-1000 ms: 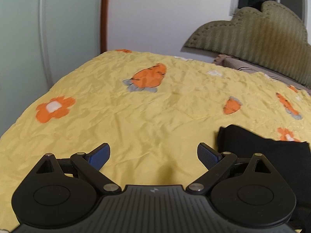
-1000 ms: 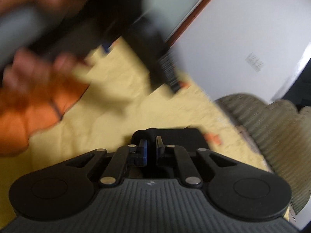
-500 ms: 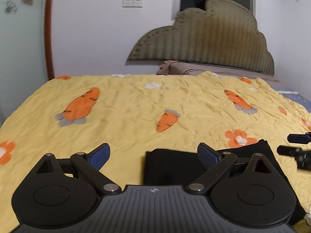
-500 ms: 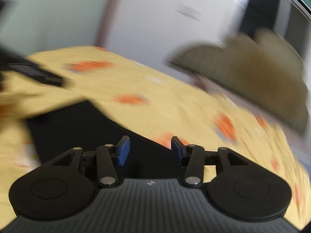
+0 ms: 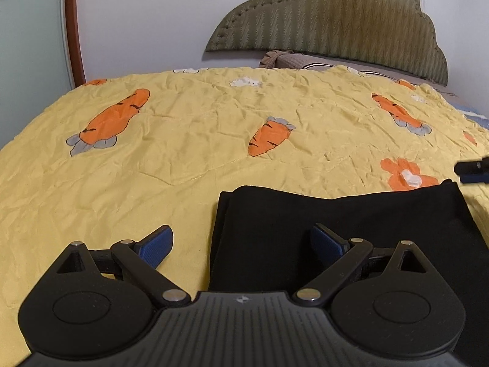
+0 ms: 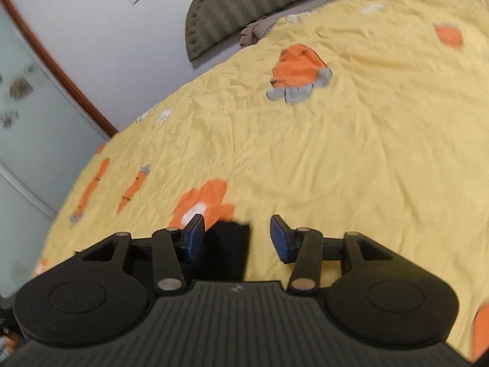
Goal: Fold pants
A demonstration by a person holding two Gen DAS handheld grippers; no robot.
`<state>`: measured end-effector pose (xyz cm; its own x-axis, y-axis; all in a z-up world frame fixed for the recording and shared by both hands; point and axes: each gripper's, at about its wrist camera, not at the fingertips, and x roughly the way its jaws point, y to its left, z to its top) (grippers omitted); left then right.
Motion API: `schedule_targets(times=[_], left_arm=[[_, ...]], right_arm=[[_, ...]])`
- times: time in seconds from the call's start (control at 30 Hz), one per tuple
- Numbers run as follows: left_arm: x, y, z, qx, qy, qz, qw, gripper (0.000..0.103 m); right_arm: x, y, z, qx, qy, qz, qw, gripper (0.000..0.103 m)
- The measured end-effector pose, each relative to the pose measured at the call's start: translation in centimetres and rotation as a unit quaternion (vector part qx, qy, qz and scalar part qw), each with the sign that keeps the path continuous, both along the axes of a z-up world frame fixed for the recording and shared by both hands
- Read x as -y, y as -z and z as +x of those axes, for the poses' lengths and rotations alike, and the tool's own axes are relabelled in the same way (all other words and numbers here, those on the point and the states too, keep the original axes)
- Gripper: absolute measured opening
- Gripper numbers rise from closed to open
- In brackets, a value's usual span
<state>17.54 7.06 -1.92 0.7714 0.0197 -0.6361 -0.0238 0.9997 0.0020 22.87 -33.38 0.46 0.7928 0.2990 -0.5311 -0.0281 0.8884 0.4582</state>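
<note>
The black pants (image 5: 351, 214) lie folded into a flat rectangle on the yellow bedspread (image 5: 183, 159). My left gripper (image 5: 241, 243) is open and empty, hovering over the pants' near left edge, its right finger above the cloth. In the right wrist view, my right gripper (image 6: 237, 238) is open and empty, with a corner of the pants (image 6: 229, 244) just under and between its fingers. The tip of the right gripper shows at the right edge of the left wrist view (image 5: 473, 169).
The bedspread (image 6: 336, 153) has orange carrot and flower prints. A padded olive headboard (image 5: 336, 21) and a pillow (image 5: 290, 59) are at the far end. A white wall and a glass door with a brown frame (image 5: 71, 27) stand left.
My left gripper swung right until the pants lay in front of it. My right gripper opened, let go of the pants and swung toward the far right corner.
</note>
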Motion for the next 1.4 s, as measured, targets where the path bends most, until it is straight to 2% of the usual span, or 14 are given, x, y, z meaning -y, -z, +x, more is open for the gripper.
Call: schedule_targets(times=[0.1, 0.27, 0.4, 0.47, 0.6, 0.77, 0.87, 0.93, 1.03, 1.13, 1.23, 1.3, 1.37, 1.4], left_arm=[[0.3, 0.2, 0.0, 0.005, 0.001, 0.006, 1.0, 0.098], [0.2, 0.3, 0.1, 0.006, -0.001, 0.001, 1.0, 0.099], [0.0, 0.5, 0.2, 0.004, -0.002, -0.008, 1.0, 0.099], [0.0, 0.6, 0.2, 0.004, -0.003, -0.01, 0.9999, 0.1], [0.0, 0.7, 0.2, 0.006, -0.005, -0.009, 0.9999, 0.1], [0.2, 0.9, 0.2, 0.007, -0.007, -0.007, 0.9999, 0.1], [0.1, 0.9, 0.3, 0.005, -0.007, -0.011, 0.9999, 0.101], [0.0, 0.9, 0.2, 0.005, -0.007, -0.014, 0.9999, 0.101], [-0.2, 1.1, 0.3, 0.004, -0.011, -0.019, 0.9998, 0.103], [-0.1, 1.1, 0.3, 0.005, -0.011, -0.019, 0.9998, 0.103], [0.0, 0.9, 0.3, 0.004, -0.01, -0.008, 0.9999, 0.103], [0.3, 0.3, -0.2, 0.01, -0.006, 0.014, 0.9998, 0.103], [0.5, -0.3, -1.1, 0.029, -0.01, 0.059, 0.9978, 0.103], [0.5, -0.5, -1.6, 0.038, -0.018, 0.083, 0.9957, 0.103]], right_arm=[[-0.8, -1.7, 2.0, 0.001, -0.055, -0.055, 0.997, 0.043], [-2.3, -2.7, 4.3, -0.042, -0.123, -0.106, 0.986, 0.025], [-2.7, -2.0, 4.9, -0.069, -0.149, -0.111, 0.98, 0.015], [-2.7, -1.8, 4.8, -0.069, -0.151, -0.112, 0.98, 0.008], [-3.0, -2.4, 4.2, -0.05, -0.134, -0.129, 0.981, 0.004], [-5.2, -3.2, 3.8, -0.021, -0.11, -0.218, 0.97, 0.001], [-6.0, -1.8, 4.6, -0.041, -0.104, -0.252, 0.961, 0.001], [-5.6, -0.9, 5.0, -0.049, -0.068, -0.274, 0.958, 0.003], [-3.4, -2.3, 3.1, -0.004, -0.029, -0.195, 0.98, 0.005], [-3.7, -3.2, 1.3, 0.011, -0.071, -0.137, 0.988, 0.008], [-5.0, -1.4, 1.9, -0.028, -0.106, -0.143, 0.984, 0.007], [-4.8, -0.1, 2.6, -0.035, -0.08, -0.156, 0.984, 0.006], [-4.3, -0.4, 2.6, -0.035, -0.039, -0.125, 0.991, 0.007], [-4.6, -1.0, 2.1, -0.021, -0.02, -0.132, 0.991, 0.009]])
